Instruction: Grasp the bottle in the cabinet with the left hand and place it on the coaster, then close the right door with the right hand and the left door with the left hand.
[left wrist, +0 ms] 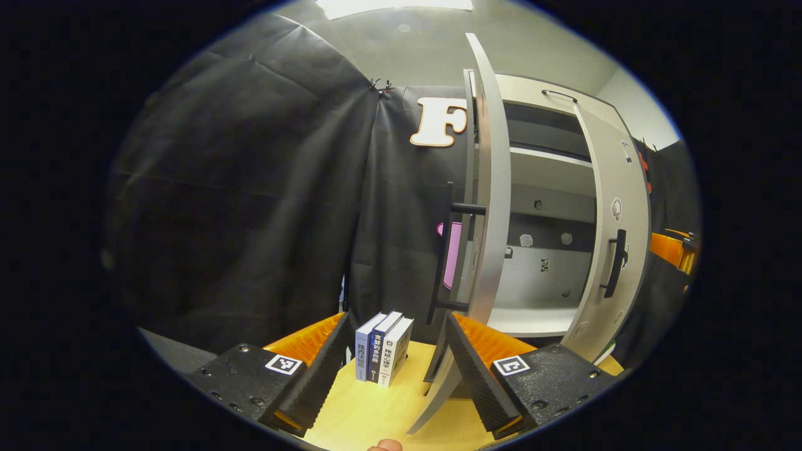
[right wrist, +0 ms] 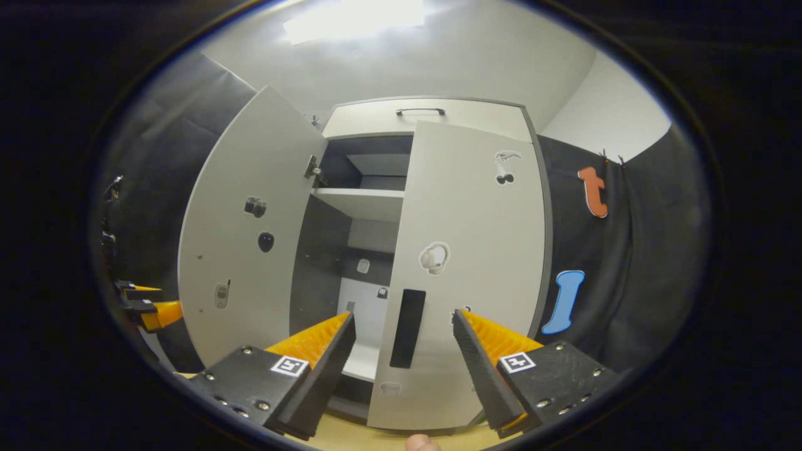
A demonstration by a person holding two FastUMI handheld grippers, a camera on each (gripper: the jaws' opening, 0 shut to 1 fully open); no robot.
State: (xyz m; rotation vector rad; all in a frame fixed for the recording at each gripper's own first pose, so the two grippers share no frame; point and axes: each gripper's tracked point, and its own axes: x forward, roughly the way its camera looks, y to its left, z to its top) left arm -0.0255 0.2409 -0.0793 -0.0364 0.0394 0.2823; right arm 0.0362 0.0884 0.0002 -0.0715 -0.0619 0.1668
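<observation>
Two doors hang on the cabinet [right wrist: 432,119], and we find both of them ajar. In the right gripper view the right door [right wrist: 467,263] is swung most of the way toward shut, its dark handle [right wrist: 407,327] facing us between the fingers of the right tongs [right wrist: 404,338], which are spread wide and grip nothing. The left door [right wrist: 244,232] stands wide open, its inner face toward us, and between the two doors we see a shelf [right wrist: 360,202] and the dim interior. We cannot make out the bottle or the coaster in either view.

In the left gripper view the left door [left wrist: 489,188] is seen nearly edge-on, its black bar handle [left wrist: 446,250] on the side facing us. The left tongs [left wrist: 398,338] are also spread apart, holding nothing — the door's lower edge runs down between the fingers, just beside the right-hand one. Beyond it the right door [left wrist: 617,238] shows its handle [left wrist: 617,262]. Three books [left wrist: 383,347] stand upright side by side on the yellow wooden tabletop [left wrist: 376,413], just left of the open door.

At the far left of the right gripper view, the other tongs [right wrist: 144,307] appear beside the left door.
</observation>
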